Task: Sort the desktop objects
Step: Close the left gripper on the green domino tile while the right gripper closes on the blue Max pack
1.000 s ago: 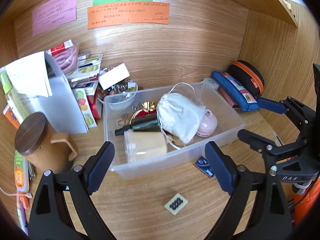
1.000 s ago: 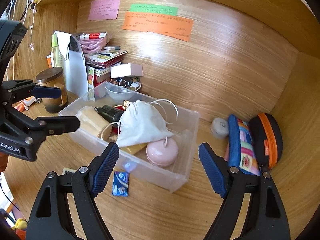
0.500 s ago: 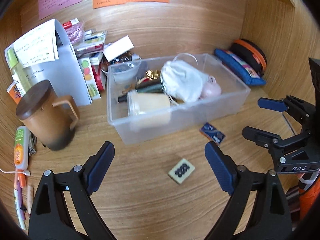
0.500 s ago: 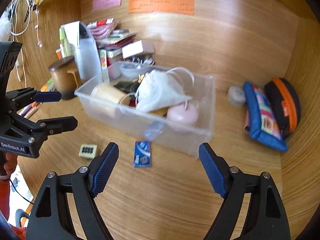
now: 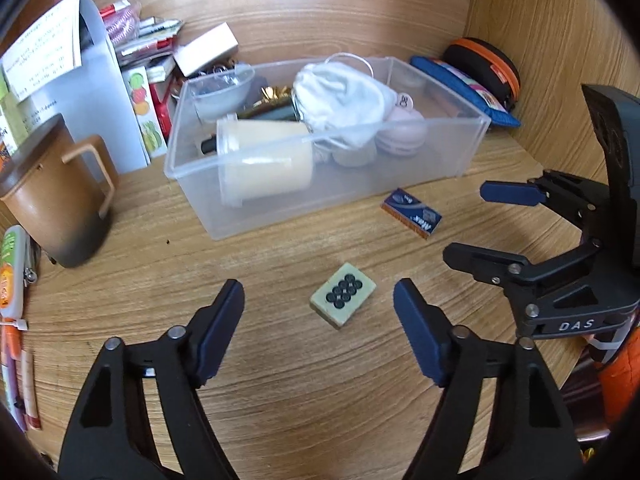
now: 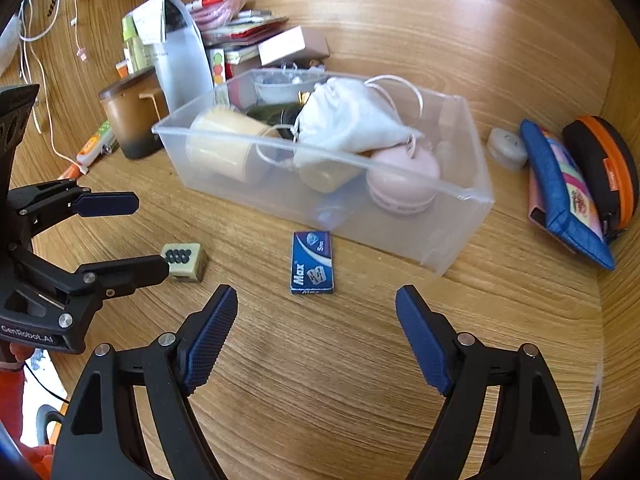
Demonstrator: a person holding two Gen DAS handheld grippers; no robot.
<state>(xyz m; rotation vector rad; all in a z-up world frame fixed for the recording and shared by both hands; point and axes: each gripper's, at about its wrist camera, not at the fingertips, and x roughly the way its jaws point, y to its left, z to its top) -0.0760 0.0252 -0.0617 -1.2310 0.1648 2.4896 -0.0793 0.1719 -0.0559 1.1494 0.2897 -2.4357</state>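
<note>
The left gripper (image 5: 318, 306), jaws just closing yet apart, brackets the mahjong tile (image 5: 343, 294) (untouched) on the desk (image 5: 280, 380). The right gripper (image 6: 316, 320) gapes wide and empty near the blue Max box (image 6: 312, 262), beside the clear bin (image 6: 460, 216).

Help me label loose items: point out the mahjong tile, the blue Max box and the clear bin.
mahjong tile (image 5: 343, 294), left wrist view, on its dotted top face.
blue Max box (image 6: 312, 262), right wrist view, on its printed top.
clear bin (image 6: 460, 220), right wrist view, on its front wall.

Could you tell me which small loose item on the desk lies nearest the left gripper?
The dotted tile, directly ahead of the left gripper; the blue box lies farther off.
</note>
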